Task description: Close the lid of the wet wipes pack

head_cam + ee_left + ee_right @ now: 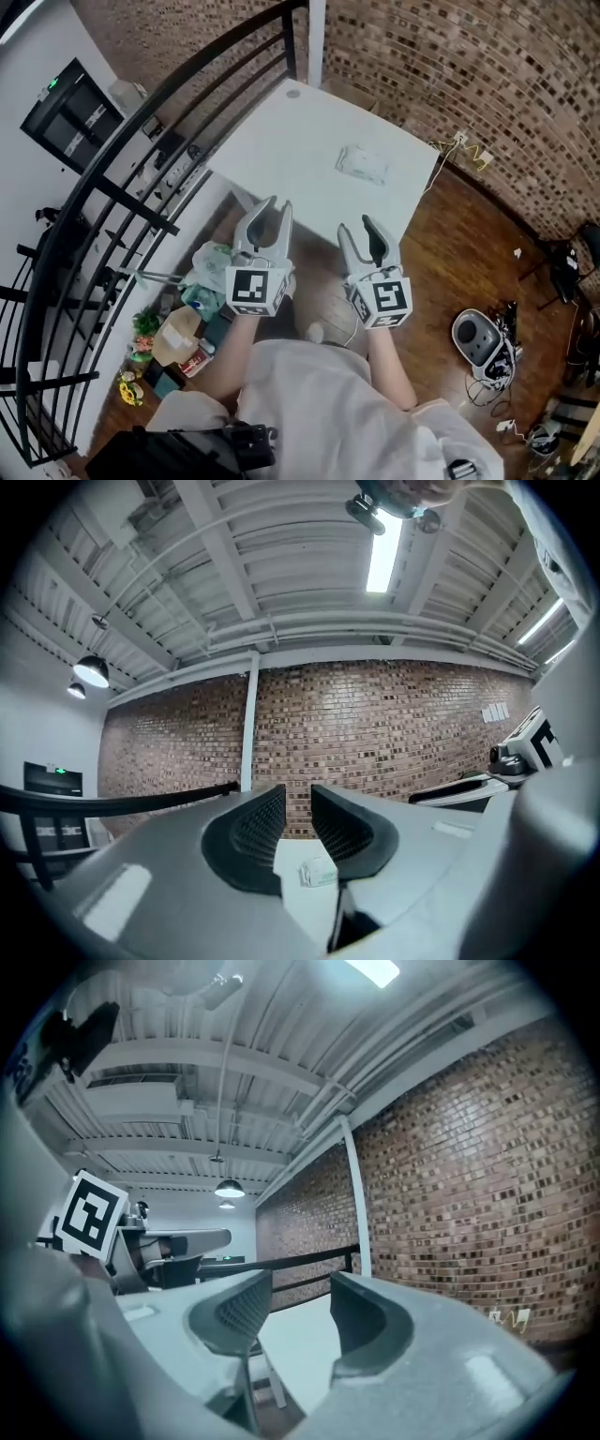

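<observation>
The wet wipes pack (361, 164) lies flat on the white table (281, 150), towards its right side; I cannot tell how its lid stands. Both grippers hover side by side short of the table's near edge, pointing level at it. My left gripper (277, 208) is open by a narrow gap and holds nothing. In the left gripper view (298, 803) the pack (317, 874) shows far off, low in that gap, on the table (305, 916). My right gripper (357, 228) is open wider and empty; the right gripper view (302, 1288) shows only table (295, 1344) beyond its jaws.
A black railing (141, 141) runs along the table's left side. A brick wall (469, 66) stands behind it. Bags and boxes (178, 323) clutter the floor at the left. A round grey device (478, 337) with cables sits on the wooden floor at the right.
</observation>
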`<move>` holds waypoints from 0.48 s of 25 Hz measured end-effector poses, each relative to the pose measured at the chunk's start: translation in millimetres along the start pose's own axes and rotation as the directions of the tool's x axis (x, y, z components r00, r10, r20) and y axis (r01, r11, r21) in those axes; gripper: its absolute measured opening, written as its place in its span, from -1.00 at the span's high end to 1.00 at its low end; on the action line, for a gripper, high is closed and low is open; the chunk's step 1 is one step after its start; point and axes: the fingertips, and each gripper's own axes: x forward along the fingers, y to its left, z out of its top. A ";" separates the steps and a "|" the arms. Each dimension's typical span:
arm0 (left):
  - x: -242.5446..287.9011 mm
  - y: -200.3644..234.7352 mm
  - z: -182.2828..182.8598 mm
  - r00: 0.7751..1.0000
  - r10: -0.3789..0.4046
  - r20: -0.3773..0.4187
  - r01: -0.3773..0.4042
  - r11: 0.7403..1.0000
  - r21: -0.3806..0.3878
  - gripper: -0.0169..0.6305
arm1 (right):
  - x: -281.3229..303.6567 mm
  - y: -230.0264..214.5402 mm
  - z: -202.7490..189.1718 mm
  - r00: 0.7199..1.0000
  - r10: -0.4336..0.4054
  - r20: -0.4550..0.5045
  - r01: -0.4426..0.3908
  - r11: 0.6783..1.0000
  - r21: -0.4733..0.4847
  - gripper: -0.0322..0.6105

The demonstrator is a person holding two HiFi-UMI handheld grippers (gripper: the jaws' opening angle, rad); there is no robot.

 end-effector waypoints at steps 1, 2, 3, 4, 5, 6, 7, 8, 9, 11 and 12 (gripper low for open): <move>15.0 7.4 -3.4 1.000 -0.010 0.001 0.010 1.000 -0.005 0.64 | 11.9 -7.1 -1.1 1.000 -0.012 -0.002 0.012 1.000 -0.005 0.34; 31.4 13.4 -7.0 1.000 -0.022 0.001 0.022 1.000 -0.008 0.64 | 23.9 -16.2 -2.3 1.000 -0.027 -0.004 0.026 1.000 -0.009 0.34; 49.8 17.3 -10.3 0.999 -0.040 0.003 0.040 0.999 -0.012 0.64 | 35.6 -28.2 -3.0 0.999 -0.047 -0.007 0.047 0.999 -0.012 0.35; 70.1 18.8 -13.1 0.998 -0.066 0.005 0.066 0.998 -0.018 0.64 | 46.7 -42.6 -2.8 0.997 -0.074 -0.007 0.073 0.997 -0.012 0.35; 91.2 18.6 -15.8 0.995 -0.097 0.008 0.097 0.995 -0.023 0.64 | 57.2 -58.5 -1.9 0.994 -0.105 -0.007 0.105 0.994 -0.011 0.35; 112.1 17.8 -18.4 0.992 -0.127 0.008 0.128 0.991 -0.026 0.64 | 68.1 -74.4 -0.4 0.991 -0.135 -0.006 0.135 0.991 -0.009 0.35; 131.9 17.3 -20.7 0.988 -0.156 0.006 0.156 0.988 -0.024 0.64 | 79.7 -89.2 1.7 0.987 -0.160 -0.007 0.160 0.987 -0.008 0.35; 150.4 17.8 -22.0 0.983 -0.182 0.004 0.182 0.983 -0.020 0.64 | 92.2 -101.9 4.8 0.984 -0.178 -0.008 0.178 0.984 -0.011 0.35; 167.2 19.2 -22.4 0.978 -0.209 0.001 0.209 0.978 -0.016 0.64 | 104.8 -112.4 9.0 0.981 -0.193 -0.007 0.193 0.981 -0.016 0.35; 196.2 24.0 -23.8 0.965 -0.262 -0.006 0.262 0.965 -0.015 0.64 | 127.4 -128.8 17.2 0.974 -0.227 -0.004 0.227 0.974 -0.027 0.35; 209.2 27.2 -25.4 0.958 -0.288 -0.010 0.288 0.958 -0.018 0.64 | 137.3 -136.3 20.1 0.969 -0.246 -0.004 0.246 0.969 -0.029 0.35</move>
